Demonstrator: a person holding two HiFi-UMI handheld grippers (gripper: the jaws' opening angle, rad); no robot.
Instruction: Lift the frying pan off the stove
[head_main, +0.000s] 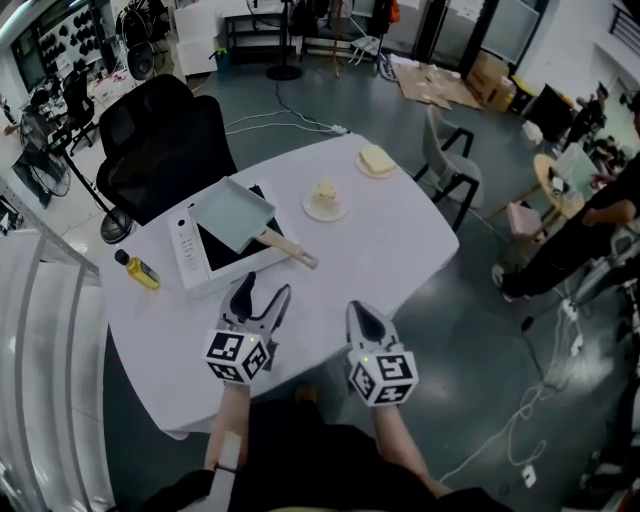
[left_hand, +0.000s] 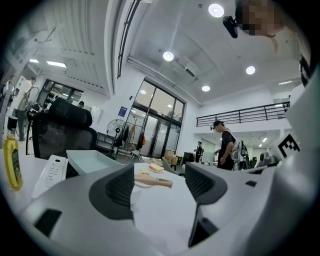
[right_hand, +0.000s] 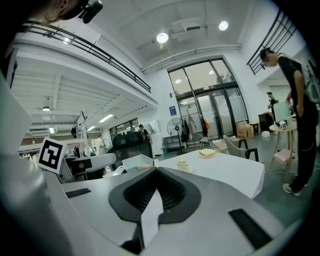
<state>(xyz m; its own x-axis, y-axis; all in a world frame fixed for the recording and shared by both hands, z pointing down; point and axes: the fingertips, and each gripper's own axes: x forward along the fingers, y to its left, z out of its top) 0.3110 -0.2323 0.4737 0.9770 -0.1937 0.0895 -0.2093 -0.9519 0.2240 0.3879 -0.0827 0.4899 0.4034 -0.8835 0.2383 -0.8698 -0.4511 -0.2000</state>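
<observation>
Yellow bottle (head_main: 137, 270) stands at the counter's (head_main: 400, 250) left edge. Frying pan (head_main: 235, 213) sits on the stove (head_main: 188, 255), wooden handle pointing toward the grippers. Left gripper (head_main: 265, 290) hovers near that handle, fingers spread, empty. Right gripper (head_main: 361, 315) is beside it, fingers pressed together on nothing.

- No word, brand or number can be read in any view
- Left gripper (head_main: 266, 290) and right gripper (head_main: 359, 312): each cube carries black-and-white square markers, which are patterns only, without letters or digits
- Stove (head_main: 187, 252): the white control strip has small dark marks, too small to read
- Yellow bottle (head_main: 138, 271): its label is dark and too blurred to read
- Blue sign (left_hand: 122, 111) beside the glass doors (left_hand: 159, 131): too small to read
</observation>
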